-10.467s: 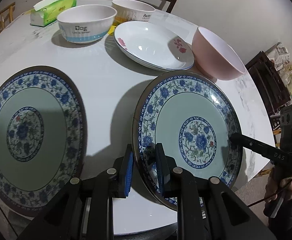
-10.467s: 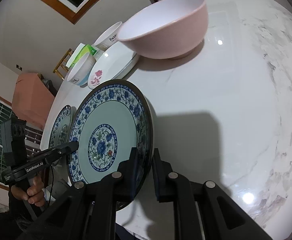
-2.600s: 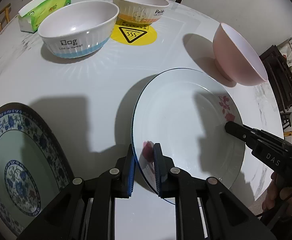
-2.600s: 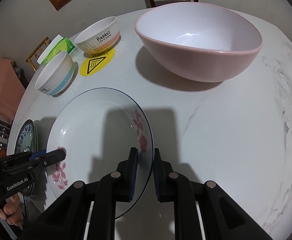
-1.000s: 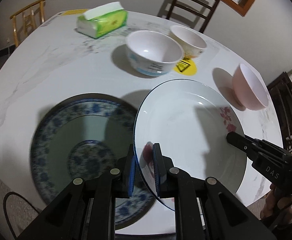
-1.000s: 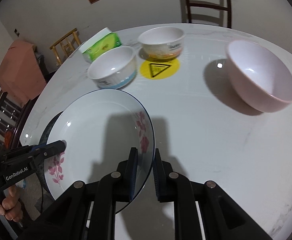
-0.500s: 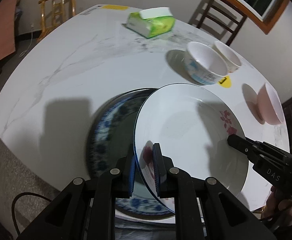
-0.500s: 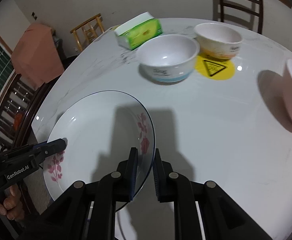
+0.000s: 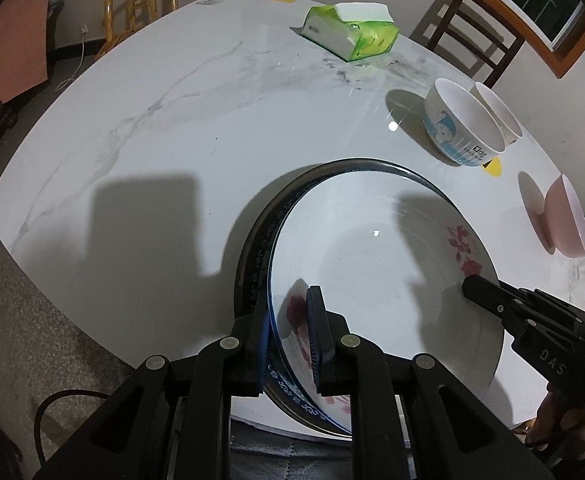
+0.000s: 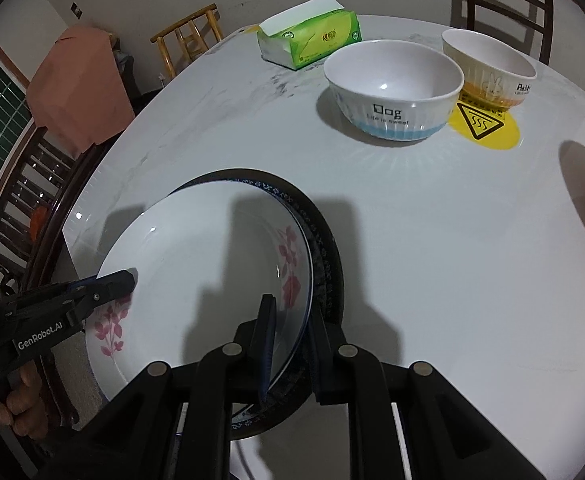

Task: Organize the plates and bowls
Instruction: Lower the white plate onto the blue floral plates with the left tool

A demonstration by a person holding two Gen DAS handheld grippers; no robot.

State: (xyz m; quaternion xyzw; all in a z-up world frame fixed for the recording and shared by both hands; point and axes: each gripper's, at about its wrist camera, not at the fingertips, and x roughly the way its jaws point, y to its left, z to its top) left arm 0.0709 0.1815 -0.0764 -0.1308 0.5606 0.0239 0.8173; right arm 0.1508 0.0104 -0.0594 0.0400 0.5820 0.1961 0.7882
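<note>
A white plate with pink flowers [image 9: 376,256] [image 10: 200,264] lies over the blue-patterned plates [image 9: 252,248] [image 10: 320,248] at the table's near edge, covering most of them. My left gripper [image 9: 290,332] stands around its near rim with the jaws slightly parted. My right gripper [image 10: 290,340] stands around the opposite rim, jaws also slightly parted. Each gripper shows in the other's view, the right one [image 9: 472,284] and the left one [image 10: 126,278]. Whether the plate rests fully on the stack cannot be told.
A white "Dog" bowl [image 10: 394,88] [image 9: 460,128], a rabbit bowl [image 10: 492,68] on a yellow sticker [image 10: 486,124], a pink bowl [image 9: 564,220] and a green tissue pack [image 9: 352,32] [image 10: 312,38] stand on the white marble table [image 9: 172,120]. Chairs surround it.
Both grippers carried the flowered plate left and down onto the blue-patterned plates. The jaws have parted a little from its rim.
</note>
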